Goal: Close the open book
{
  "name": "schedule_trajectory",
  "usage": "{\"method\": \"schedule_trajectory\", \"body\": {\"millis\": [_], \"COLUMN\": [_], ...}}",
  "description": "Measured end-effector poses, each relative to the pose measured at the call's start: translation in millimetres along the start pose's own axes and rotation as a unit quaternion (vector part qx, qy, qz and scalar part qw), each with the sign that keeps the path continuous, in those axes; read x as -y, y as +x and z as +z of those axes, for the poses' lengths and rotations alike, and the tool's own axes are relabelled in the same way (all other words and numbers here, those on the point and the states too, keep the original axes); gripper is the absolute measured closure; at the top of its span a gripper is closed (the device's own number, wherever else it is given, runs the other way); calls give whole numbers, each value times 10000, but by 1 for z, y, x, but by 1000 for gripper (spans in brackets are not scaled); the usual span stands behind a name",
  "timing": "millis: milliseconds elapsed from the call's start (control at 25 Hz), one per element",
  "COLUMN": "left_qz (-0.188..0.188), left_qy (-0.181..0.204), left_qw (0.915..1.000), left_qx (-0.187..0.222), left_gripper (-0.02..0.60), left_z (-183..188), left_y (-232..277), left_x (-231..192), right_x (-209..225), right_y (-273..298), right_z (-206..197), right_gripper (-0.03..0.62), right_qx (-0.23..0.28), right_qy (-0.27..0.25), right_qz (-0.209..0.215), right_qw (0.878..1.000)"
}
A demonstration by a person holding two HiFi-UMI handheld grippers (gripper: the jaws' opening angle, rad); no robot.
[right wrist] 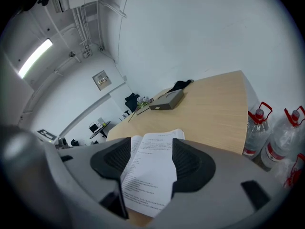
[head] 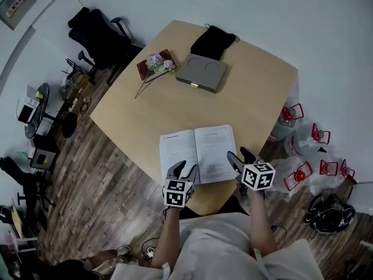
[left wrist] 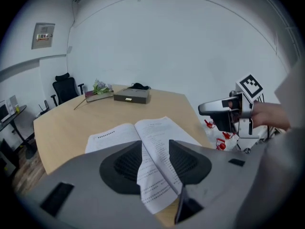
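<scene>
Head view: open book lies flat at the near edge of the wooden table, left gripper and right gripper at its lower corners. Left gripper view: jaws apart, pages seen between. Right gripper view: jaws apart, right page seen between.

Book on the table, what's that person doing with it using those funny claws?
A person is holding a two-jaw gripper in each hand over an open book that lies flat at the near edge of the wooden table. The left gripper is at the bottom of the left page and the right gripper is by the book's right edge. Both have their jaws apart and neither is pinching anything. The book has not been closed yet.
</scene>
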State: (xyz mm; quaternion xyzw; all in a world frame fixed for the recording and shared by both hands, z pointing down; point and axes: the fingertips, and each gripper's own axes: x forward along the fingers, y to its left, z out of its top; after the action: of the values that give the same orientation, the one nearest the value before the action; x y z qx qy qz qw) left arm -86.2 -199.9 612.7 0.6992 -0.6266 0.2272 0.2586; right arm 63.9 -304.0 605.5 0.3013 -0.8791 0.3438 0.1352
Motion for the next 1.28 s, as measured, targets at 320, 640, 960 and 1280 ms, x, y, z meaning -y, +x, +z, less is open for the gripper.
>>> {"method": "schedule_trajectory", "body": {"millis": [320, 640, 960, 1280], "left_qz": [56, 41, -157, -746], "left_qy": [-48, 558, 1585, 2521], "left_qw": [9990, 9965, 9800, 9555], "left_qx": [-431, -623, -1193, -1337], "left_gripper": [397, 397, 397, 397], "left_z": [-39, -51, -64, -59], "left_y": [18, 44, 62, 73], "left_x": [1, -2, -2, 10], "right_x": [6, 11, 23, 33], "right_y": [15, 19, 13, 11], "right_z": [-29, -35, -39, -34], "right_gripper": [312, 313, 313, 312], "right_qx": [-376, -383, -341, -285], "right_qy": [22, 55, 196, 242], "right_qz": [64, -79, -224, -281], "right_qw": [9993, 9992, 9990, 9989]}}
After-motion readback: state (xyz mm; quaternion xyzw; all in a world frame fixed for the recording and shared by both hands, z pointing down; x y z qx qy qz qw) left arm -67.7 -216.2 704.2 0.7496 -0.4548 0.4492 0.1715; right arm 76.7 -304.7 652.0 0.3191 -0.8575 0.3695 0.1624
